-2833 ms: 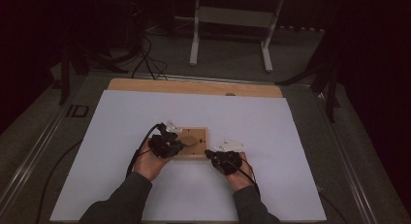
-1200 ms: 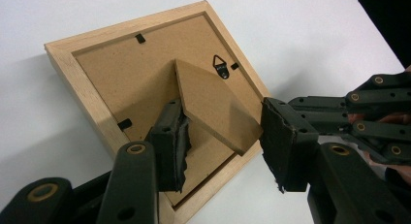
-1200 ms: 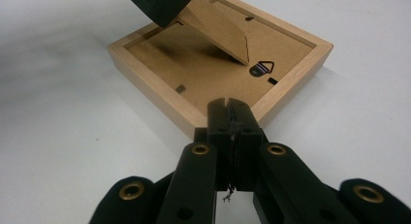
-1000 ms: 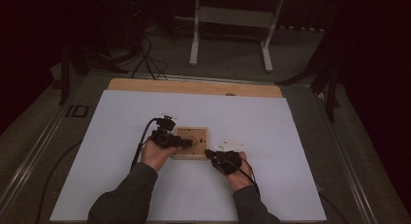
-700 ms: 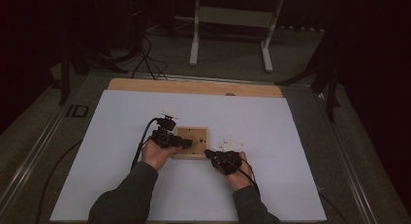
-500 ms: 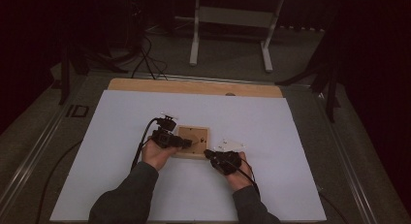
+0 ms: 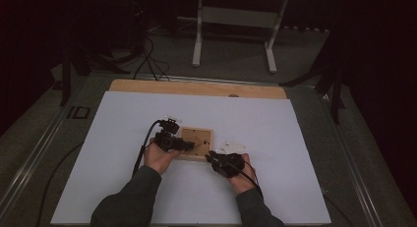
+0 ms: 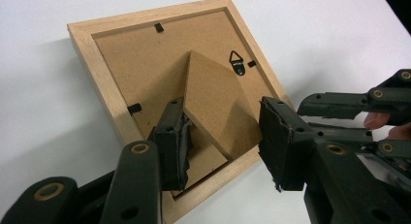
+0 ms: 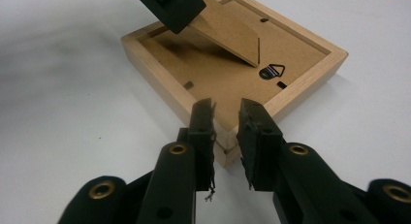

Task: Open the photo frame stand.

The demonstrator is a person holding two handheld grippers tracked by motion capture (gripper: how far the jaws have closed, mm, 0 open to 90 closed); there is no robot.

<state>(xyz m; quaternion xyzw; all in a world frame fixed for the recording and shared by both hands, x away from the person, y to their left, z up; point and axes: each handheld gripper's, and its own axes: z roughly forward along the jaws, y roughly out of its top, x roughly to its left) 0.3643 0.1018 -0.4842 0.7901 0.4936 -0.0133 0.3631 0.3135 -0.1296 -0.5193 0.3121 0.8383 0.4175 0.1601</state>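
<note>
A small wooden picture frame lies face down on the white table, its brown backing board up. My left gripper is shut across the hinged cardboard stand, which is tilted up off the backing. In the high view this gripper reaches in from the frame's left side. My right gripper hovers at the frame's near corner. Its jaws have just been opening and stand a little apart, with only the wooden rim seen beyond the gap. A metal hanger ring sits on the backing.
White sheet covers the table, and a strip of wooden board shows along its far edge. Cables trail from both grippers toward me. Beyond the table, a metal stand's legs rest on the dark floor.
Since the oldest frame my left hand has turned, and its gripper rides a little higher over the frame's left edge. Over the last second both hands stay put.
</note>
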